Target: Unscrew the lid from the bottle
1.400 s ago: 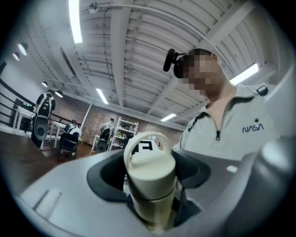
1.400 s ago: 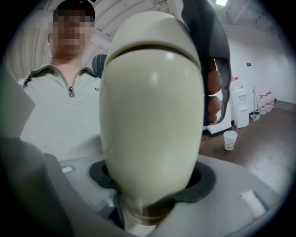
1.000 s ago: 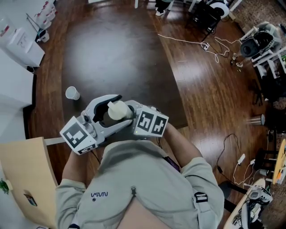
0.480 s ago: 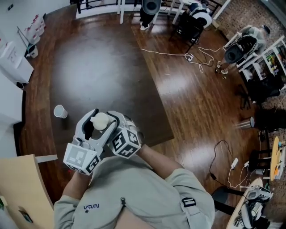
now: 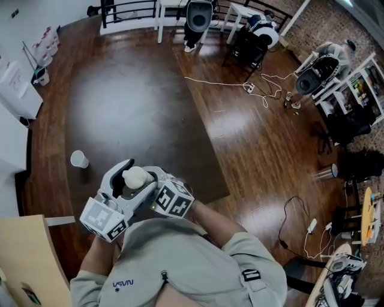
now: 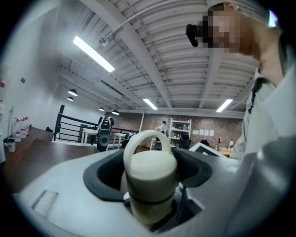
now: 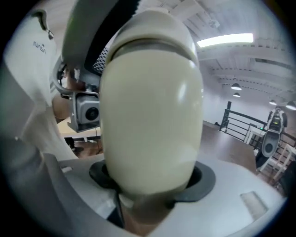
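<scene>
- A small white paper cup (image 5: 78, 159) stands alone on the dark brown bench (image 5: 138, 102), well apart to the left of your grippers.
- You hold the cream plastic bottle (image 7: 152, 111) over the near part of the bench, close to your chest. In the head view the grey gripper bodies hide all of it but the rounded top.
- Your right gripper (image 7: 152, 185) is clamped on the bottle's body, which fills most of that gripper's view and blocks much of the left gripper behind it.
- Your left gripper (image 6: 149, 178) has its jaws opening around the cream domed lid with a loop handle (image 6: 150, 162). The lid stands between the dark pads with slack at its sides, and it sits on the bottle with a thin seam below it.
- The bench top is glossy. Beyond it are a wooden plank floor (image 5: 270, 156), a white cable (image 5: 240, 84), a black railing (image 5: 126, 9) and shelving (image 5: 366, 84).
- A second ago the bottle lay tilted sideways between the grippers. Now its top faces up at you, the right gripper's marker cube is turned, and the cup shows lower and further left in the head view.
</scene>
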`<state>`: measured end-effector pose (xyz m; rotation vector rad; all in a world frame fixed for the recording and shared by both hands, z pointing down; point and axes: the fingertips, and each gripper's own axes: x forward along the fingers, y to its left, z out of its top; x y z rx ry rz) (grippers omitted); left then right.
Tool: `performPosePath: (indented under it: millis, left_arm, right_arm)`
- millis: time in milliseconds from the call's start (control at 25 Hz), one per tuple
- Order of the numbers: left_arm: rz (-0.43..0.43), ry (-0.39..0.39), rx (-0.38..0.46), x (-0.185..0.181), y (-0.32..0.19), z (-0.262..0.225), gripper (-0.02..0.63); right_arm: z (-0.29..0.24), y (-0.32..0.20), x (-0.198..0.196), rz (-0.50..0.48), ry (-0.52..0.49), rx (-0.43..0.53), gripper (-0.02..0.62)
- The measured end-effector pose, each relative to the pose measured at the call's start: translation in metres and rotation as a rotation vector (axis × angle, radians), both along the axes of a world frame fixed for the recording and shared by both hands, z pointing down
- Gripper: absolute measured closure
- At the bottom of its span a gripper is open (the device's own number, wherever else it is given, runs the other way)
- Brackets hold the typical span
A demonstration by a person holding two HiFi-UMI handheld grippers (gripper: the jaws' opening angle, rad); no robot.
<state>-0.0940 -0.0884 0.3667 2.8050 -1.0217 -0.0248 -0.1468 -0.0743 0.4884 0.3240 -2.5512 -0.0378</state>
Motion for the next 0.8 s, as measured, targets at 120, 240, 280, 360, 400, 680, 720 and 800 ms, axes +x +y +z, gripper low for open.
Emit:
performPosePath:
  millis: [120,240,280,360,400,680,720,800]
  left_arm:
    - [0.093,0.024,0.010,0.002,0.008,-0.004,0.263]
    - [0.228,0.062,-0.006,0.006,0.019,-0.013,0.241]
    - [0.276,0.073,-0.012,0.007,0.023,-0.016,0.241]
    - [0.354,0.090,-0.012,0.009,0.031,-0.021,0.241]
    - [0.386,0.100,-0.010,0.010,0.034,-0.023,0.239]
    - [0.551,0.215,-0.031,0.016,0.045,-0.041,0.229]
    - [0.571,0.232,-0.036,0.016,0.049,-0.043,0.220]
    - [0.614,0.259,-0.041,0.013,0.056,-0.046,0.210]
  right_arm:
    - [-0.003,0.021,-0.003,-0.135,-0.021,-0.066,0.296]
    - [-0.007,0.044,-0.008,-0.275,-0.049,-0.152,0.296]
    - [-0.009,0.052,-0.009,-0.319,-0.055,-0.175,0.296]
    - [-0.014,0.064,-0.009,-0.395,-0.061,-0.216,0.296]
    - [-0.016,0.068,-0.008,-0.423,-0.060,-0.230,0.296]
    - [-0.034,0.079,0.002,-0.519,-0.074,-0.291,0.296]
    - [-0.036,0.081,0.002,-0.525,-0.081,-0.297,0.296]
    - [-0.037,0.087,0.002,-0.550,-0.088,-0.310,0.296]
